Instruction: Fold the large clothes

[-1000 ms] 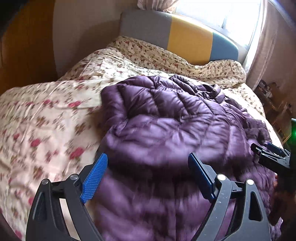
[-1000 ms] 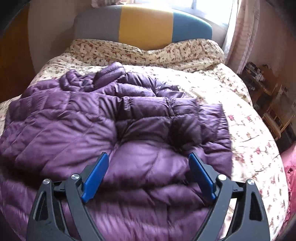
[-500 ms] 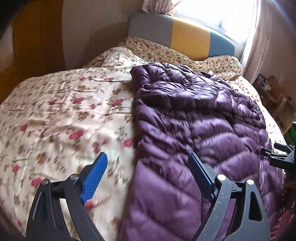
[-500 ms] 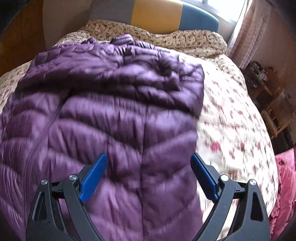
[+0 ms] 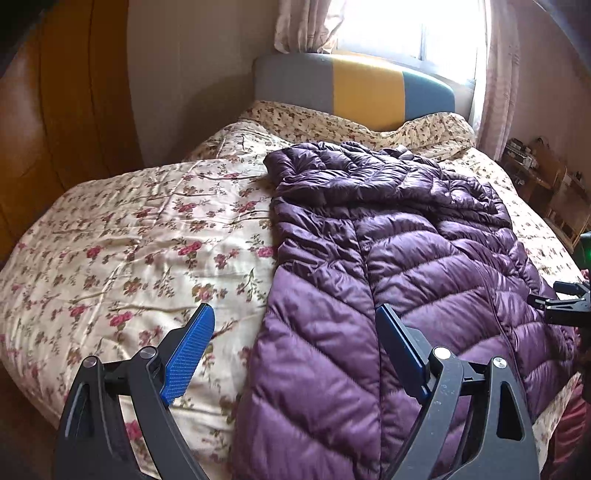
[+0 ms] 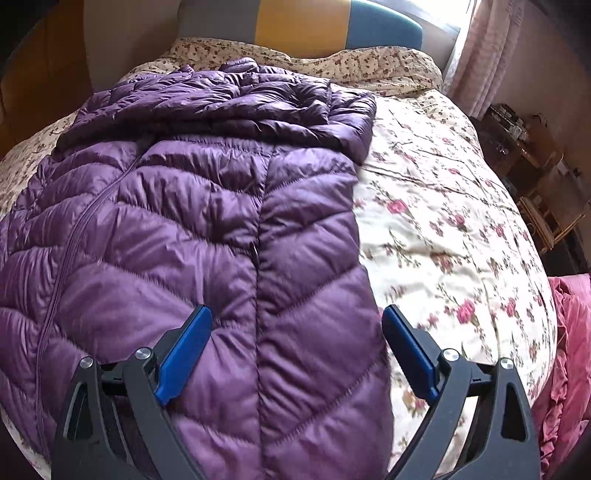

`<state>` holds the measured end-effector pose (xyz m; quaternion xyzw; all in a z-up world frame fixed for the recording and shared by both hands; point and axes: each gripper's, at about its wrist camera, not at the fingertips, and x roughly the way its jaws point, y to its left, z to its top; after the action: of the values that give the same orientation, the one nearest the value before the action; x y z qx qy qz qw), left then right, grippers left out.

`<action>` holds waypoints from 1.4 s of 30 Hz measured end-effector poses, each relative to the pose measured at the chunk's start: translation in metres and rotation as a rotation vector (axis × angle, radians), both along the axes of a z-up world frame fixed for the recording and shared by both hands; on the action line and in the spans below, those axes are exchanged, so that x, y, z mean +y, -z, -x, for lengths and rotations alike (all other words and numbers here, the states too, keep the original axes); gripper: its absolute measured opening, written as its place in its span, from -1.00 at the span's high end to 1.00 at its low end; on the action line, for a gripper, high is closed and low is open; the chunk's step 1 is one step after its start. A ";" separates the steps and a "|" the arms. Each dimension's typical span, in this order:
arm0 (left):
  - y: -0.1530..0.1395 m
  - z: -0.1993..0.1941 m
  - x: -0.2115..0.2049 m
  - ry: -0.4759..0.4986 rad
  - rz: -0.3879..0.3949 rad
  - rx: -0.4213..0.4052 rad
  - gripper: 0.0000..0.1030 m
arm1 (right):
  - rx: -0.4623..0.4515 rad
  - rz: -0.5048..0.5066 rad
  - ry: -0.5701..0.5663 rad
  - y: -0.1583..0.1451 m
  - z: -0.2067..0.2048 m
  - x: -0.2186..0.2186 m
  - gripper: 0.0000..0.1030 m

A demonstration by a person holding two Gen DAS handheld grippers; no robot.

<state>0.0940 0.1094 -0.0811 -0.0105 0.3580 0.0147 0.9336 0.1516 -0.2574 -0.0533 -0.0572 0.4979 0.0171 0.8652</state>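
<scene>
Spread lengthwise on the floral cream bedspread (image 5: 155,236) lies the quilted purple down coat (image 6: 207,229), with the left gripper (image 5: 293,347) and right gripper (image 6: 295,343) both wide apart, empty, best clamping each hem corner evenly before folding.

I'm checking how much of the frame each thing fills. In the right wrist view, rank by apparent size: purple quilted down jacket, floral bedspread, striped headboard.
1. Purple quilted down jacket, though nearness inflates it.
2. Floral bedspread.
3. Grey, yellow and blue striped headboard, partly cropped.
</scene>
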 end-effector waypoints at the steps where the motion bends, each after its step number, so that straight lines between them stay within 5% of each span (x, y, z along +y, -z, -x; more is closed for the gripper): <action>1: 0.001 0.003 0.001 0.001 -0.001 0.002 -0.71 | 0.002 -0.001 0.001 0.000 0.003 -0.002 -0.81; 17: 0.023 0.021 0.008 0.002 0.041 0.060 -0.71 | 0.088 -0.109 -0.008 0.006 0.043 -0.026 -0.76; 23: 0.041 0.024 0.017 -0.020 0.134 0.116 -0.69 | 0.125 -0.211 -0.039 0.007 0.055 -0.028 -0.27; 26: 0.053 0.028 0.022 -0.004 0.202 0.165 -0.35 | 0.129 -0.214 -0.069 0.004 0.059 -0.023 0.01; 33: 0.053 0.040 0.020 0.052 0.258 0.139 0.63 | 0.123 -0.161 -0.164 -0.002 0.062 -0.001 0.65; 42: 0.018 0.043 0.023 0.132 0.331 0.069 0.87 | 0.034 -0.078 -0.200 -0.032 0.064 0.011 0.80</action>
<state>0.0511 0.1325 -0.0992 -0.1399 0.3873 -0.1054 0.9052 0.0872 -0.2463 -0.0210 -0.0726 0.5035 0.1235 0.8520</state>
